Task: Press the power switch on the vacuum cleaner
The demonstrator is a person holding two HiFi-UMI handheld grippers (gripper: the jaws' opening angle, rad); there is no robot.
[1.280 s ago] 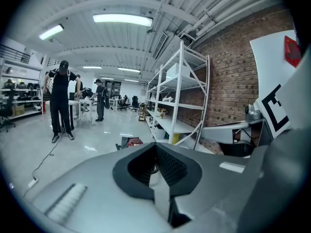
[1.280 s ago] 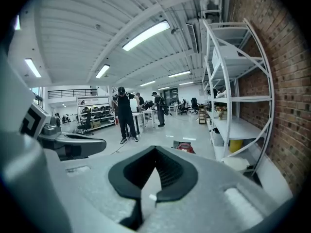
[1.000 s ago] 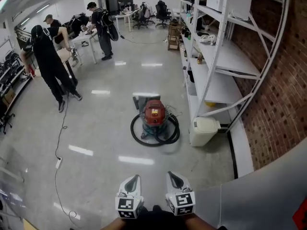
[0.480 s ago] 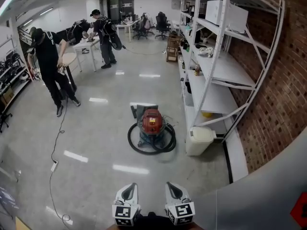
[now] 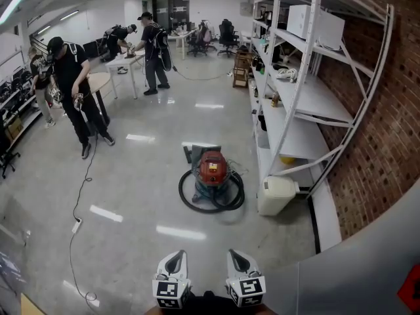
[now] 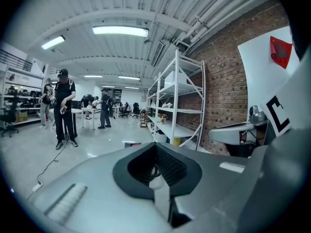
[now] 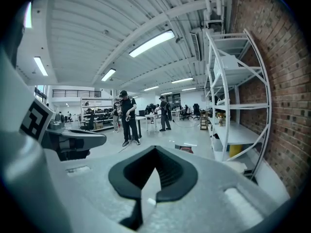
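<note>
The vacuum cleaner (image 5: 212,170) has a red top and stands on the floor well ahead of me, ringed by its coiled black hose (image 5: 211,199). Both grippers are held low at the bottom edge of the head view, far short of it. My left gripper (image 5: 172,265) and right gripper (image 5: 240,264) sit side by side, each with its jaws closed and nothing between them. In the left gripper view my left gripper (image 6: 156,146) hides most of the vacuum. A sliver of the vacuum's red top (image 7: 187,150) shows over my right gripper (image 7: 155,149) in the right gripper view.
A white bin (image 5: 275,194) stands right of the vacuum, against a white shelving rack (image 5: 298,94) along the brick wall. A cable with a power strip (image 5: 77,225) runs over the floor at left. People (image 5: 75,90) work at tables at the back left. A grey panel (image 5: 357,268) fills the bottom right.
Both grippers have sunk lower in the head view. The person at the left has straightened up and shifted. The vacuum stays about equally far away.
</note>
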